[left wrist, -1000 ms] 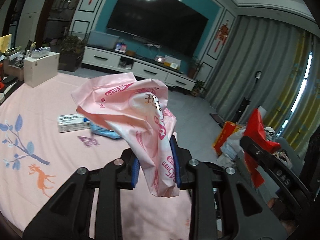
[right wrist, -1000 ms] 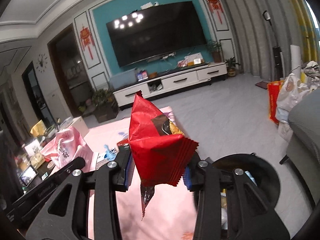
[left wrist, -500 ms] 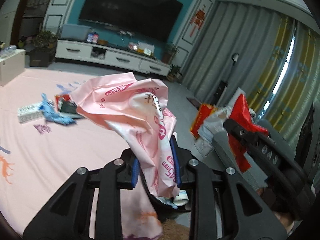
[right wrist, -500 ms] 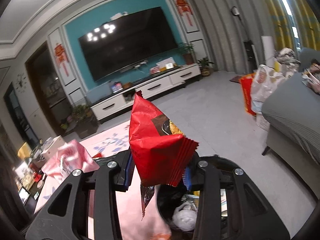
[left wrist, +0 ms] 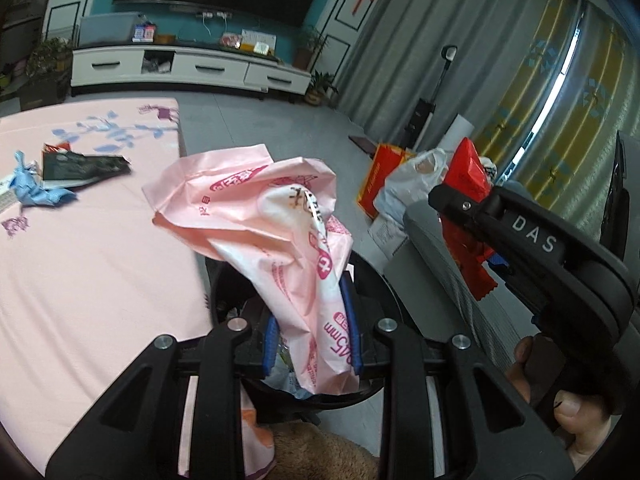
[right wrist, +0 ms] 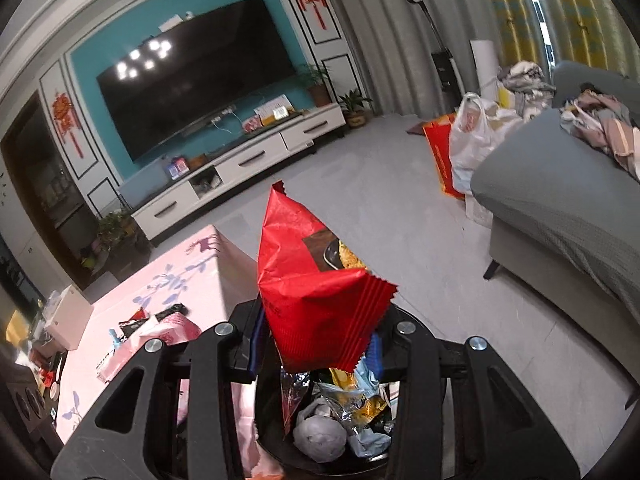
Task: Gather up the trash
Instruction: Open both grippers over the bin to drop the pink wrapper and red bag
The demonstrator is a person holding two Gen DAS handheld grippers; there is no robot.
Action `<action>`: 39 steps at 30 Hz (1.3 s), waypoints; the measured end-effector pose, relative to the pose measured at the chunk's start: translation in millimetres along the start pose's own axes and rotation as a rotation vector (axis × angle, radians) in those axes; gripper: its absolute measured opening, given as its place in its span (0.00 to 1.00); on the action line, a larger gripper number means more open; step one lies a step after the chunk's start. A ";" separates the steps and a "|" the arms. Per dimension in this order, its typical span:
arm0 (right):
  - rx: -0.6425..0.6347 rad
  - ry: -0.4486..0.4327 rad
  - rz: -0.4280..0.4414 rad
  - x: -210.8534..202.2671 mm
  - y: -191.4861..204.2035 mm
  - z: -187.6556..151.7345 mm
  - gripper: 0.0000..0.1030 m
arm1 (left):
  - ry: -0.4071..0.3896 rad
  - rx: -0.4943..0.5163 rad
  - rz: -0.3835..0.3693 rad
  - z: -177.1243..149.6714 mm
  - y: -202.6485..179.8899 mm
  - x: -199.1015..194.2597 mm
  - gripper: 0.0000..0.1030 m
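Pink plastic, crumpled and printed, is clamped between the blue pads of the left gripper [left wrist: 312, 332]; this pink bag [left wrist: 272, 232] stands up from the jaws and trails a little below them. It is pinched near its lower end, probably so the bulk stays clear of the fingers and can fall free once the jaws part. Directly ahead of and under those fingers sits the black bin [left wrist: 372, 280], close against the edge of the table [left wrist: 80, 260] with its pink cloth.

The right gripper [right wrist: 316, 352] is likewise closed on a red snack packet [right wrist: 316, 300], held by its lower part with the serrated edge sticking out to one side. That packet hangs right over the bin's mouth, which suggests both pieces are being carried there for dropping, and the release looks like the next move.

Only the right wrist view looks down into the bin [right wrist: 280, 452]: it is already fairly full of foil wrappers and a grey wad [right wrist: 320, 436]. The left wrist view shows what that one shows poorly: more rubbish farther out on the cloth, a blue scrap [left wrist: 34, 188] and a dark flat wrapper [left wrist: 84, 166]. It also shows the right gripper [left wrist: 476, 248] from the side, with its red packet [left wrist: 466, 176].
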State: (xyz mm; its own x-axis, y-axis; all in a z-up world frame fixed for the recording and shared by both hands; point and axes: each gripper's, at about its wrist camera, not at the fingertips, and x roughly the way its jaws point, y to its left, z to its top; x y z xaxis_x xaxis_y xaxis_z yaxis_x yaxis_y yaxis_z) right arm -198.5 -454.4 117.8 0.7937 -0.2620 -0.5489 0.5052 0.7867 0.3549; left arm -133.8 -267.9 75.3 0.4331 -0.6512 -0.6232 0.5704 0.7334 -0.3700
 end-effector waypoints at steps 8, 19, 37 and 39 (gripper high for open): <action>0.027 0.070 -0.042 24.1 -14.1 -2.7 0.39 | 0.096 0.014 -0.014 -4.1 -14.4 40.6 0.27; 0.051 0.145 -0.085 51.4 -29.1 -5.7 0.39 | 0.175 0.015 -0.025 -12.2 -16.0 70.1 0.27; 0.040 0.218 -0.101 66.4 -32.5 -9.6 0.40 | 0.287 -0.007 -0.073 -20.0 -16.8 99.7 0.27; 0.034 0.224 -0.104 67.9 -32.3 -9.6 0.40 | 0.292 -0.013 -0.076 -20.8 -17.6 101.3 0.27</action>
State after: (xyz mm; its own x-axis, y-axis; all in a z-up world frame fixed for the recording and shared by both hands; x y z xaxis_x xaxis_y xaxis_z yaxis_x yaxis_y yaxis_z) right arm -164.2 -492.2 61.8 0.6439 -0.2075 -0.7364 0.5946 0.7414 0.3110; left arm -114.5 -342.7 4.4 0.1699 -0.6219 -0.7644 0.5835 0.6886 -0.4305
